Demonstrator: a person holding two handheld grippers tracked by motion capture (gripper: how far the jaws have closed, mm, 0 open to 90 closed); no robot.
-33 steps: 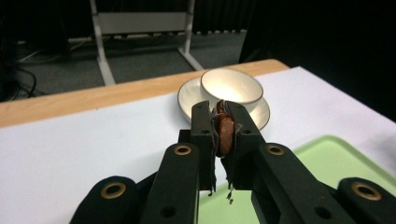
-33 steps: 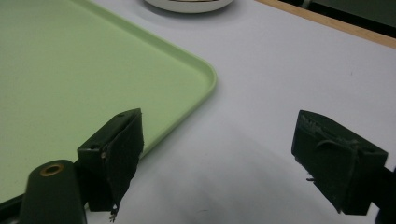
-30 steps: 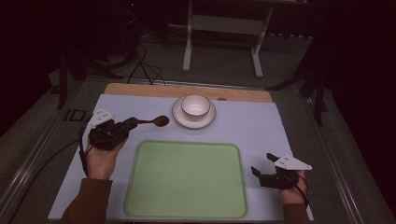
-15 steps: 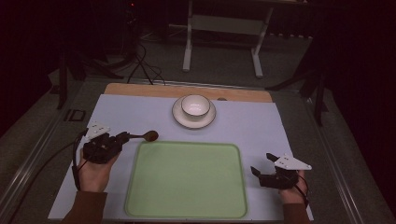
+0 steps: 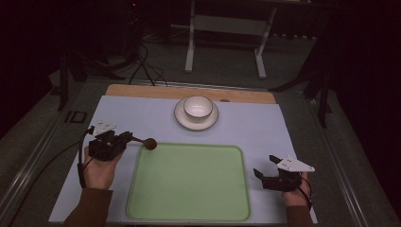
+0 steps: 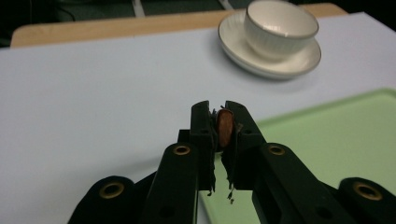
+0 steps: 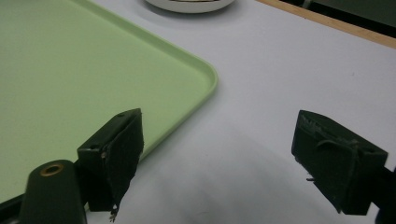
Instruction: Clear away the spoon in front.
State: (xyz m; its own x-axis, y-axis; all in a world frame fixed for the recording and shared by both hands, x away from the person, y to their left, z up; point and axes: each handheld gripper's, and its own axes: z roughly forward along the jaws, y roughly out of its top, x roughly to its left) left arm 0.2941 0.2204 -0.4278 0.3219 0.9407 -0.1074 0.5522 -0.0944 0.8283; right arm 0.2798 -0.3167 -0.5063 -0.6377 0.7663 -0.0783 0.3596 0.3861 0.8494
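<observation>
From the high view, the left gripper pinches a brown spoon whose bowl hangs over the far-left corner of the green tray, so I'd say it is lifted but not yet set down. The left gripper view shows its jaws pressed on the spoon's handle, the cup and saucer well beyond. In the right gripper view the right gripper stands spread and empty over the surface beside the tray.

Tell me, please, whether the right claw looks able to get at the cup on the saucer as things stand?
Probably yes. The right claw is open and holds nothing, and only bare table lies between it and the cup on its saucer. The green tray sits off to the side.
</observation>
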